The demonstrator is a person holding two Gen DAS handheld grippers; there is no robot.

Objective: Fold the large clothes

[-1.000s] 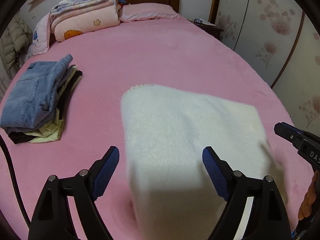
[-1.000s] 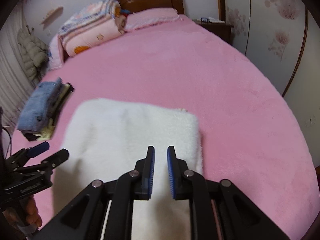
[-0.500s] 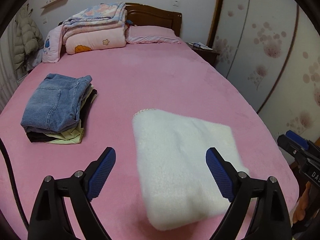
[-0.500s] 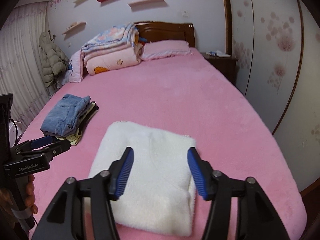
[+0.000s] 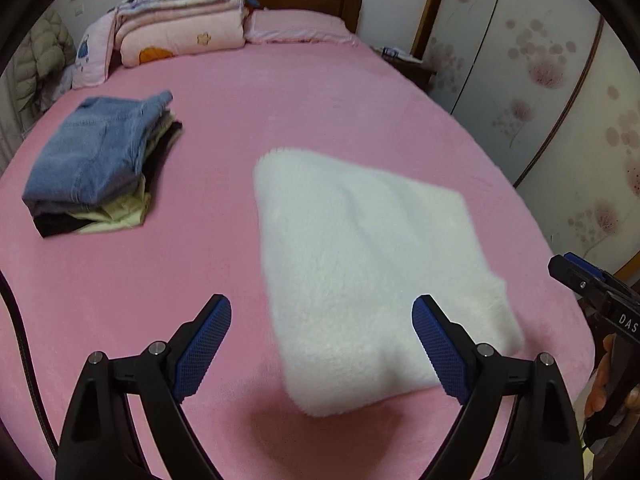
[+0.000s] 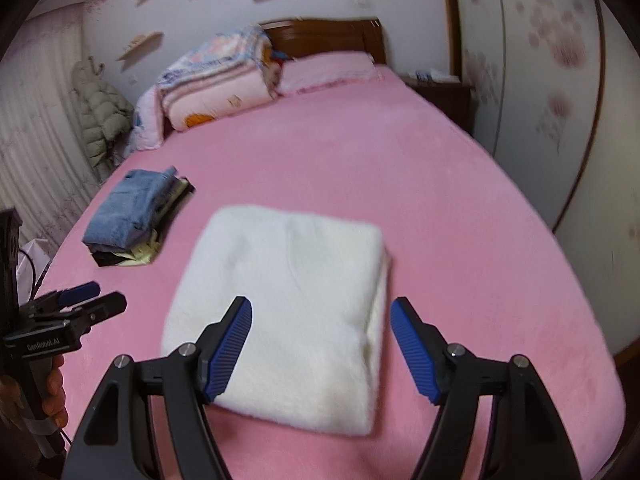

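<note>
Nearest, the left gripper hangs above the bed with its jaws wide apart and nothing between them. Likewise the right gripper holds nothing; its jaws have just been opening and stand apart over the near edge of the white fleece. That fleece lies folded into a thick rectangle on the pink bedspread. Farther left sits a stack of folded clothes, jeans on top. Beyond, folded quilts and 1 pillow rest against the headboard.

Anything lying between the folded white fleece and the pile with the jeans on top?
Nothing: only bare pink bed cover separates the white fleece from the jeans pile, clearest in the right wrist view.
</note>
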